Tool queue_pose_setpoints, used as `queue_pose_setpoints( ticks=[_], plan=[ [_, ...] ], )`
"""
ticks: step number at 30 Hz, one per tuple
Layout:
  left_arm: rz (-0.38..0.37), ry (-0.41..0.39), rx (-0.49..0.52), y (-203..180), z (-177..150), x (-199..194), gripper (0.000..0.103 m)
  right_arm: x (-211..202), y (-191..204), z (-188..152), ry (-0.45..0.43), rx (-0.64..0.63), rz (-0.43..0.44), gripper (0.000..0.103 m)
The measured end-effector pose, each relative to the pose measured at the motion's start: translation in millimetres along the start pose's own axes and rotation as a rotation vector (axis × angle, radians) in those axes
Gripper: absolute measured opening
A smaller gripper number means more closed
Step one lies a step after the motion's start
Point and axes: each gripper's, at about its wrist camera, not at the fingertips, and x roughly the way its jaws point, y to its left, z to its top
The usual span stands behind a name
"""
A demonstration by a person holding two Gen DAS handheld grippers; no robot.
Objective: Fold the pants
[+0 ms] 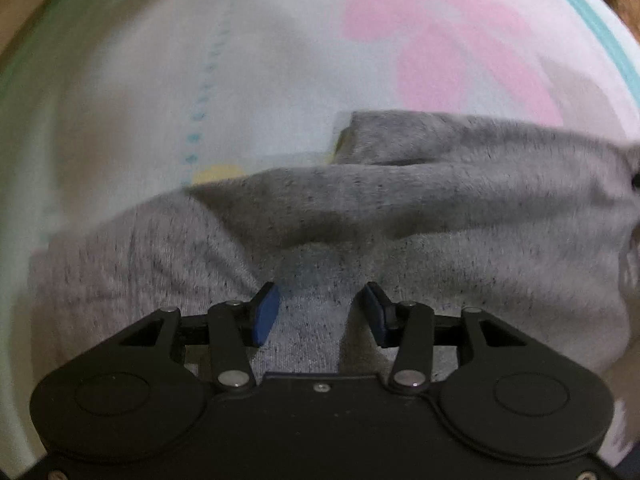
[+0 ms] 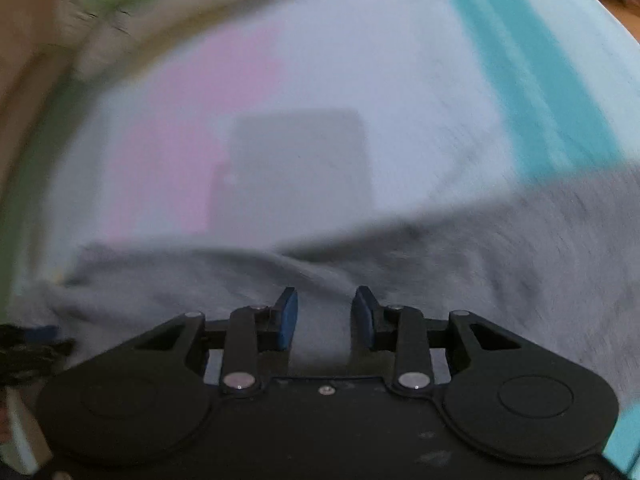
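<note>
Grey heathered pants lie rumpled on a pale bed sheet, with a folded leg end reaching back to the right. My left gripper points down over the near part of the cloth. It is open, its blue pads apart, and grey fabric shows in the gap below. In the blurred right wrist view the same pants cross the lower frame. My right gripper hangs just above a crease, open with a narrower gap and nothing pinched between its pads.
The sheet has pink patches and a teal stripe near its edge. A yellow spot lies by the pants. A dark blurred object sits at the left edge of the right wrist view. Brown floor shows beyond the sheet.
</note>
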Motion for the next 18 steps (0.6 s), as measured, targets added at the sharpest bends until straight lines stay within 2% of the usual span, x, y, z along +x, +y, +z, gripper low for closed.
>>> queue_pose_setpoints(
  ticks=[2, 5, 6, 8, 12, 15, 18],
  plan=[
    [-0.03, 0.004, -0.056, 9, 2, 1, 0.054, -1, -9, 7, -0.038, 0.014, -0.034, 0.016],
    [-0.052, -0.001, -0.097, 15, 3, -1, 0.054, -1, -17, 20, -0.121, 0.013, -0.16, 0.017],
    [-0.064, -0.005, -0.107, 18, 2, -2, 0.054, -5, -15, 24, -0.132, 0.025, -0.154, 0.018],
    [-0.093, -0.008, -0.145, 27, 2, -2, 0.053, -20, 0, 23, -0.15, 0.004, -0.011, 0.019],
    [-0.164, -0.043, -0.257, 49, 5, -12, 0.053, -31, 58, 15, -0.11, -0.139, 0.219, 0.026],
    [-0.151, -0.115, -0.297, 61, 6, -26, 0.053, -20, 96, 21, -0.077, -0.196, 0.338, 0.031],
    [-0.102, -0.186, -0.331, 76, 4, -37, 0.054, 1, 133, 29, -0.044, -0.199, 0.388, 0.032]
  ],
)
